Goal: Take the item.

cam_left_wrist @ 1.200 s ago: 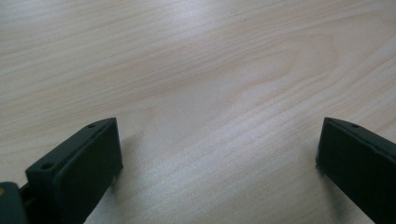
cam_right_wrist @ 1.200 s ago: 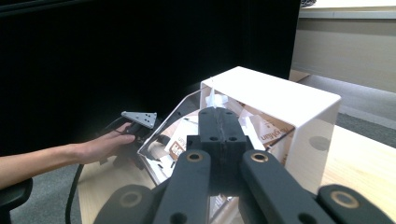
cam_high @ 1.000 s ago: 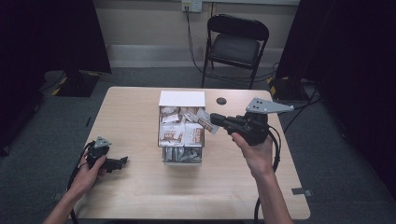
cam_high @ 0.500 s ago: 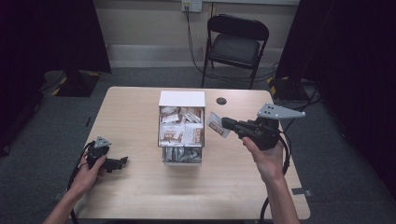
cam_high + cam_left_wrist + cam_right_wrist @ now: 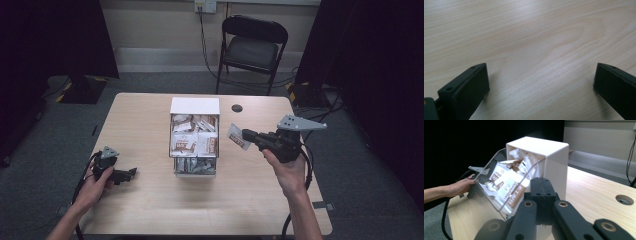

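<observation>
One packet (image 5: 238,137) pinched in right gripper (image 5: 246,135) jaws, left gripper (image 5: 131,173) jaws spread, one dispenser box (image 5: 194,106)

Pale wooden table (image 5: 150,120), rounded at the corners, standing on grey carpet (image 5: 60,135). A round cable hole (image 5: 237,108) near the table's far edge, seen again in the right gripper view at the right (image 5: 624,199). Behind the table, well apart from it, a black folding chair (image 5: 254,47) facing the table. On the beige back wall (image 5: 150,25), a power outlet (image 5: 205,5) with cables (image 5: 202,35) dropping to the floor beside the chair. Dark curtains (image 5: 380,75) to the right and another dark curtain (image 5: 45,40) to the left. Yellow and black striped tape (image 5: 65,92) on the floor at the left, more (image 5: 294,90) at the right. Light wood grain of the table (image 5: 529,45) close up in the left gripper view.
</observation>
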The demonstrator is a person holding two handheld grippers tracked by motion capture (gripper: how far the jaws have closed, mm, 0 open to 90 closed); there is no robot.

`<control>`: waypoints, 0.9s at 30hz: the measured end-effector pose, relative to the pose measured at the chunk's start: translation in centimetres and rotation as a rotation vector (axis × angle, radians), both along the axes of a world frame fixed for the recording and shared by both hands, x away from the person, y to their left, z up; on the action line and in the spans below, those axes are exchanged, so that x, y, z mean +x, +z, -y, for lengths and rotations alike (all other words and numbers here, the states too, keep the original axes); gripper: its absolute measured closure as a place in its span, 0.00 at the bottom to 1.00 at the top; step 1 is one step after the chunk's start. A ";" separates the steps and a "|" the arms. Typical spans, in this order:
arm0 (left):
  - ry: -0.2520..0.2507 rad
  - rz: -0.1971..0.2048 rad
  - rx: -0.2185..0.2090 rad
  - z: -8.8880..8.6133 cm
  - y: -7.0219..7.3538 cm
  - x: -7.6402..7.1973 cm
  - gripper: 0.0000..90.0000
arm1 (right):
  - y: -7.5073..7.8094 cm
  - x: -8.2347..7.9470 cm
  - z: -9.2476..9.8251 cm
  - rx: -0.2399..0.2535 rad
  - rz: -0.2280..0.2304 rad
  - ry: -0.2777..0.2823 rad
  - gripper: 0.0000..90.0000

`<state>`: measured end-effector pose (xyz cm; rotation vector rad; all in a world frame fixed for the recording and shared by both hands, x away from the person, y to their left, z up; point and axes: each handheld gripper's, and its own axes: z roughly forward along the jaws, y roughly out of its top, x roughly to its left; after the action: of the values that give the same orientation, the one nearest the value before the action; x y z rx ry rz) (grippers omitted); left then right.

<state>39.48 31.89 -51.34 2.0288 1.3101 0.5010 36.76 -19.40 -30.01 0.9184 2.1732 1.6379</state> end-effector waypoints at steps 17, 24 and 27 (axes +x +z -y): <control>0.000 0.000 0.000 0.0 0.0 0.0 0.00 | -3.3 2.0 0.7 -0.016 -0.077 -0.040 1.00; 0.001 0.000 0.000 0.0 0.0 0.0 0.00 | -4.4 2.5 0.7 -0.044 -0.099 -0.046 1.00; 0.000 0.000 -0.001 0.0 0.0 0.0 0.00 | -5.2 2.8 0.8 -0.051 -0.121 -0.050 1.00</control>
<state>39.48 31.89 -51.34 2.0281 1.3102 0.5009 39.59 -20.16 -35.22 1.0742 2.2397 1.5337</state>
